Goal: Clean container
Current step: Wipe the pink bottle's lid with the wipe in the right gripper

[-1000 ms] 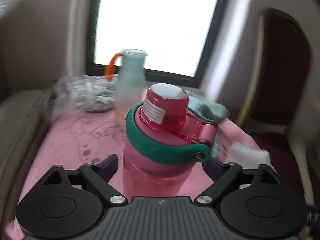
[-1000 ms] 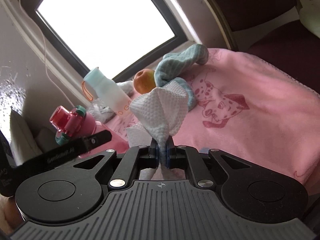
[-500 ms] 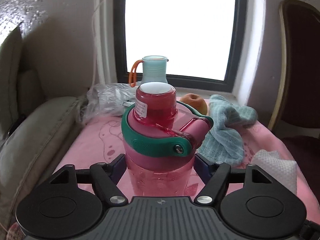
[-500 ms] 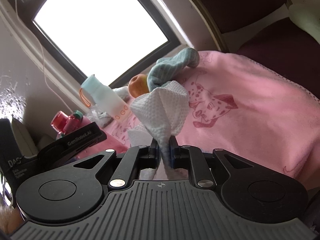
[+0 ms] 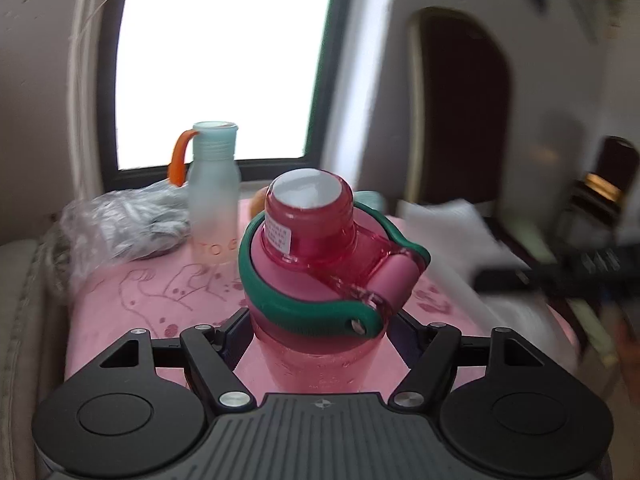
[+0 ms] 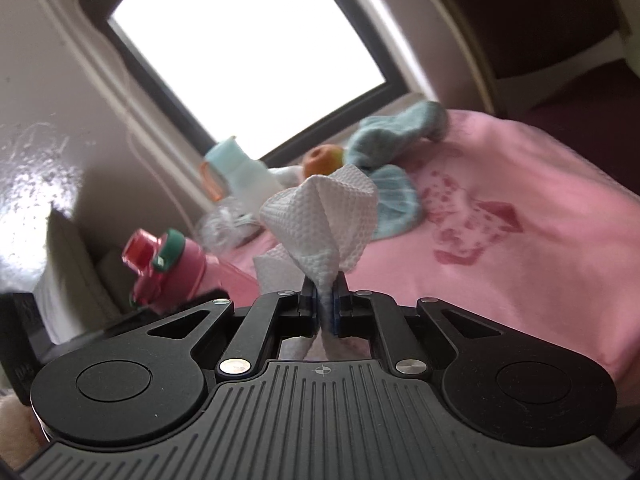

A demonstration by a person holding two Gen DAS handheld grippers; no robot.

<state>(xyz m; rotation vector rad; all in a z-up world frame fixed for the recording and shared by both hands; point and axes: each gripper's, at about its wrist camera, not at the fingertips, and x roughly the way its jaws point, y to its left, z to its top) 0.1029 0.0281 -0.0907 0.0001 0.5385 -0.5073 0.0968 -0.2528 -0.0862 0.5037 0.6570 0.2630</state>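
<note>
A pink bottle (image 5: pixel 316 248) with a green carry band and a red screw cap stands between the fingers of my left gripper (image 5: pixel 318 320), which is shut on its body. In the right wrist view the same pink bottle (image 6: pixel 168 268) leans at the lower left, above the pink towel. My right gripper (image 6: pixel 324 292) has a crumpled white paper towel (image 6: pixel 324 216) between its jaws, which are closing tighter on it. The towel sticks up in front of the fingers. In the left wrist view it shows as a blurred white paper towel (image 5: pixel 448 224) to the right of the bottle.
A frosted bottle (image 5: pixel 212 184) with an orange strap stands by the window, beside a clear plastic bag (image 5: pixel 120 220). A round fruit (image 6: pixel 322 158) and a teal cloth (image 6: pixel 392 136) lie on the pink dog-print towel (image 6: pixel 520 200). A dark chair (image 5: pixel 460 112) stands at the right.
The left gripper has swung with the pink bottle in it, which now leans to the right. The right gripper still pinches the paper towel and has hardly moved.
</note>
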